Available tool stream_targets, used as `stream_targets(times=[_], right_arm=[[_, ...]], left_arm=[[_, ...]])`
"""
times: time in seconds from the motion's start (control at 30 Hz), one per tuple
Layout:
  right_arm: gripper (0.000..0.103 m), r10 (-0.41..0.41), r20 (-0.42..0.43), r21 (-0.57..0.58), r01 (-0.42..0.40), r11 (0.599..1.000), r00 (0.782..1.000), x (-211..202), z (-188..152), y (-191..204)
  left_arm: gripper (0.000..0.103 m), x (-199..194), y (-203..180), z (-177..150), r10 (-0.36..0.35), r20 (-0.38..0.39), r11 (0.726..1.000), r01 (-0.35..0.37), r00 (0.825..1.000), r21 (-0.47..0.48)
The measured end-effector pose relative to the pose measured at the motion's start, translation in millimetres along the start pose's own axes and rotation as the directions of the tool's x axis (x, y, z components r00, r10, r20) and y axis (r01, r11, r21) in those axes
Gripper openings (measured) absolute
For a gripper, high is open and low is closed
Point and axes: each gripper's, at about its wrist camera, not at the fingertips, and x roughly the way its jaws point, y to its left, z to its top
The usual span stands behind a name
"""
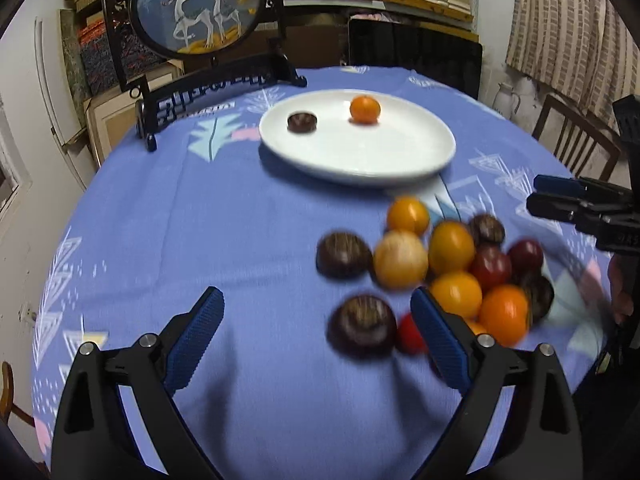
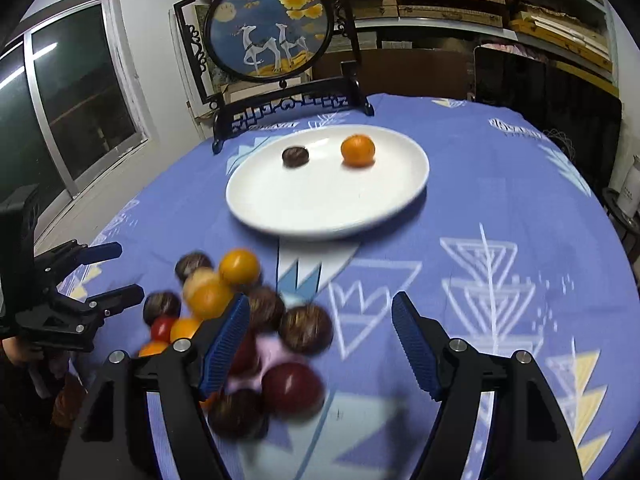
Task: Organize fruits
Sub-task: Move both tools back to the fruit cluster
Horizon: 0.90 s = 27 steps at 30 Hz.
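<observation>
A white plate [image 1: 400, 160] sits on the blue tablecloth at the far middle, holding one orange [image 1: 365, 109] and one dark brown fruit [image 1: 302, 122]. It also shows in the right wrist view [image 2: 320, 208]. A blurred pile of orange, dark brown and red fruits [image 1: 448, 268] lies in front of the plate and shows in the right wrist view too [image 2: 240, 320]. My left gripper [image 1: 318, 320] is open and empty, with a dark fruit [image 1: 362, 330] near its right finger. My right gripper [image 2: 320, 320] is open and empty, its left finger over the pile.
A round framed deer picture on a black stand [image 1: 200, 8] stands at the table's far edge. Shelves of boxes line the back wall. A wooden chair [image 1: 576, 140] stands at the right. The other gripper shows at each view's side [image 2: 72, 300].
</observation>
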Motion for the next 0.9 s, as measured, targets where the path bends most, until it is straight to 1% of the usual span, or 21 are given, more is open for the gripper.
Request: stream_targets(times=[0.1, 0.17, 0.27, 0.33, 0.4, 0.47, 0.53, 0.63, 0.7, 0.8, 0.83, 0.87, 0.9], right_arm=[[0.074, 0.008, 0.003, 0.027, -0.008, 1.0, 1.0, -6.7, -8.2, -4.4], [0.074, 0.001, 0.007, 0.032, -0.002, 0.999, 1.0, -9.2, -10.2, -5.5], [0.074, -0.001, 0.018, 0.032, 0.0, 0.999, 1.0, -13.8, -12.8, -5.5], [0.074, -0.001, 0.024, 0.026, 0.0, 1.0, 1.0, -16.9, -13.7, -5.1], [0.074, -0.001, 0.025, 0.025, 0.0, 1.0, 1.0, -17.6, -14.4, -5.2], [0.074, 0.0, 0.024, 0.027, -0.001, 1.0, 1.0, -18.1, -15.5, -5.4], [0.074, -0.001, 0.021, 0.024, 0.001, 1.0, 1.0, -17.6, -17.2, -5.2], [0.074, -0.018, 0.013, 0.013, 0.017, 1.0, 1.0, -15.1, -20.3, -5.1], [0.074, -0.037, 0.008, -0.001, 0.037, 0.999, 0.999, -12.9, -21.7, -3.9], [0.074, -0.043, 0.009, -0.042, 0.043, 0.998, 0.999, -12.4, -23.8, 0.2], [0.073, -0.035, 0.008, -0.051, 0.035, 0.998, 0.999, -12.7, -24.2, 1.4], [0.07, -0.022, 0.006, -0.062, 0.023, 0.998, 1.0, -12.9, -25.0, 2.9], [0.069, -0.003, 0.0, -0.074, 0.003, 0.997, 1.0, -13.3, -26.6, 4.8]], left_arm=[[0.092, 1.3, -3.5, -13.3, 0.012, -0.029, 1.0, -0.012, 1.0, 0.019], [0.092, 4.7, -5.7, -19.1, 0.034, -0.044, 0.999, -0.033, 0.998, 0.035], [0.092, 11.4, -9.3, -22.4, 0.081, -0.058, 0.996, -0.078, 0.995, 0.053], [0.092, 15.6, -9.0, -21.5, 0.092, -0.069, 0.995, -0.089, 0.993, 0.044], [0.092, 17.3, -10.3, -19.4, 0.098, -0.068, 0.995, -0.095, 0.993, 0.039], [0.092, 18.6, -13.9, -17.6, 0.131, -0.055, 0.99, -0.127, 0.99, 0.058], [0.092, 21.3, -14.1, -15.3, 0.145, -0.05, 0.988, -0.142, 0.988, 0.059], [0.094, 29.9, -9.5, -13.2, 0.139, -0.075, 0.99, -0.137, 0.987, 0.026], [0.096, 32.7, -5.8, -12.8, 0.136, -0.07, 0.991, -0.136, 0.988, -0.002], [0.096, 37.6, 3.3, -11.6, 0.094, -0.086, 0.993, -0.1, 0.992, -0.06], [0.096, 38.2, 4.2, -11.6, 0.086, -0.089, 0.993, -0.092, 0.992, -0.07], [0.095, 38.5, 4.8, -11.5, 0.083, -0.089, 0.993, -0.09, 0.993, -0.074], [0.086, 38.1, 5.8, -11.7, 0.072, -0.084, 0.994, -0.079, 0.994, -0.08]])
